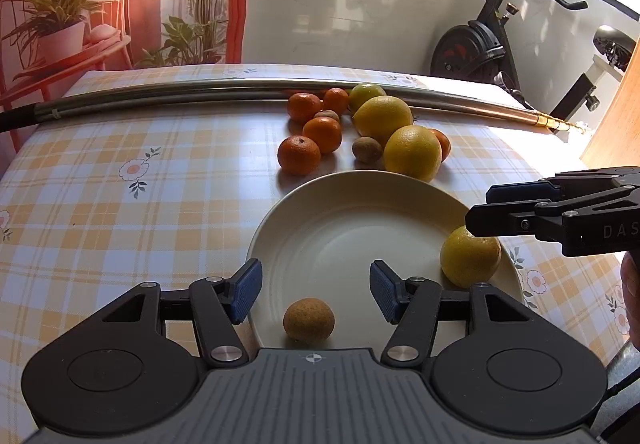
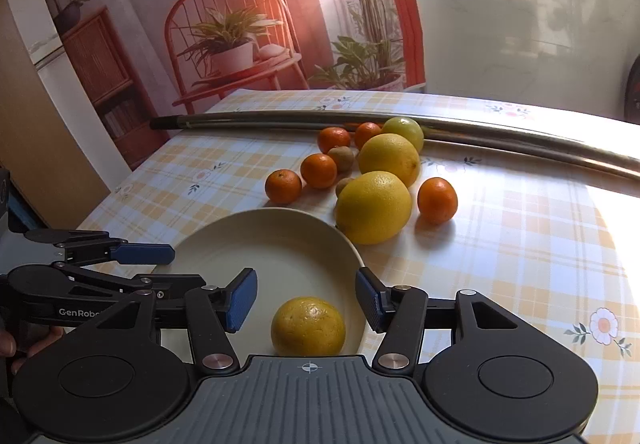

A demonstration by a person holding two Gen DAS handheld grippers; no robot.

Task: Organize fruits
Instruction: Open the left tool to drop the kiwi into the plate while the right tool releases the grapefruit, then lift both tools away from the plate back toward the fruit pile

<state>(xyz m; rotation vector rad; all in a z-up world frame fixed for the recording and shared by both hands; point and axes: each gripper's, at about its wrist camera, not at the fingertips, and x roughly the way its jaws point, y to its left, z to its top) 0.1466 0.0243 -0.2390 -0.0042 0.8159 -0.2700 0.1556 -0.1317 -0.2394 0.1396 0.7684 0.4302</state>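
Both grippers spread, empty: left gripper (image 1: 316, 294) over small brown round fruit (image 1: 308, 321), right gripper (image 2: 306, 300) over yellow orange (image 2: 308, 326). Risk: either fruit rolls off shallow cream plate (image 1: 340, 196) if nudged.

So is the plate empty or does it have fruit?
Not empty: the plate holds a yellow orange and a small brown fruit.

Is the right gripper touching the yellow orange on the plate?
Apart. The right wrist view shows the right gripper open, with clear gaps between both pads and the yellow orange on the plate.
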